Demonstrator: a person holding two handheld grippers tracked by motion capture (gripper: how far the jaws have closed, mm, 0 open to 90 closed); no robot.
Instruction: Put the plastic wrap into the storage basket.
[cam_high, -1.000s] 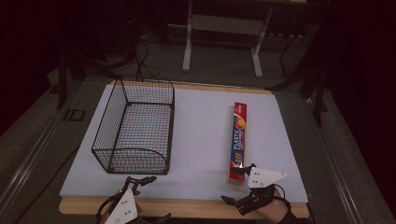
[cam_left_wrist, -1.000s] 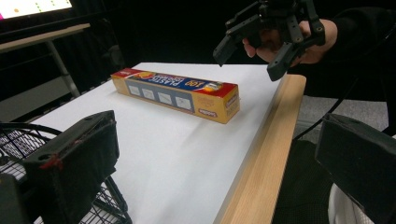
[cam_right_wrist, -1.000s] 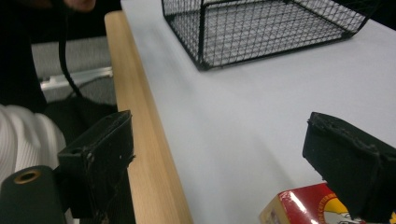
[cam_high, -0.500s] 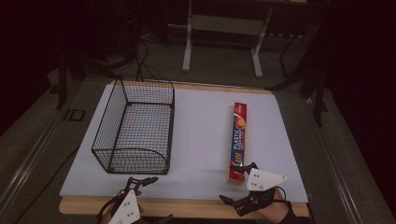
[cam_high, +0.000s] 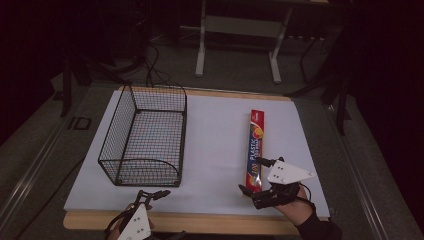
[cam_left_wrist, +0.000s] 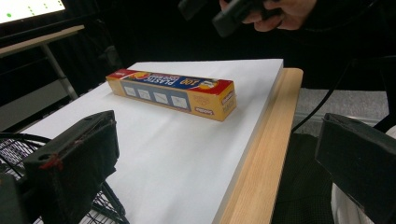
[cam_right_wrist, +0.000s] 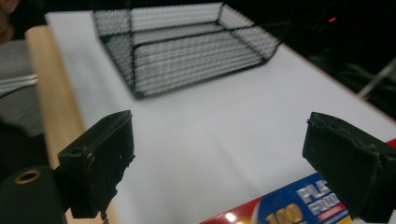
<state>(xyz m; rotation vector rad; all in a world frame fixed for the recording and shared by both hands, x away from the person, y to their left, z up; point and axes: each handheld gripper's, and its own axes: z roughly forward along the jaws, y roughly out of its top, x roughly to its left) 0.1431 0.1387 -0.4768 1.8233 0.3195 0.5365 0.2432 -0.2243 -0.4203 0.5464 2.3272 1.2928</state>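
The right gripper (cam_high: 253, 176) has its two black jaws spread wide, and nothing is between them. It hovers at the near end of the plastic wrap box (cam_high: 256, 149), just above it. In the right gripper view the box's (cam_right_wrist: 299, 205) near end sits low between the jaws, closer to the right one, but not touching either. A hand (cam_high: 295, 207) holds this gripper from the near side, close to the wooden edge of the table (cam_high: 210, 223).

The left gripper (cam_high: 152, 194) is wide open too and holds nothing. It sits at the near edge of the table, just in front of the near wall of the wire basket (cam_high: 145, 137). In the left gripper view a bit of the basket's rim (cam_left_wrist: 16, 147) shows by the left jaw.

The box lies flat on the white table top (cam_high: 217, 145) — long and thin, pointing from near to far, on the right side. Its right edge has a strip of white beside it before the table ends.

The basket stands on the left side, open at the top. Between the basket and the box there is a wide bare stretch of white — lots of room to move. The far part of the table behind the box is bare as well.
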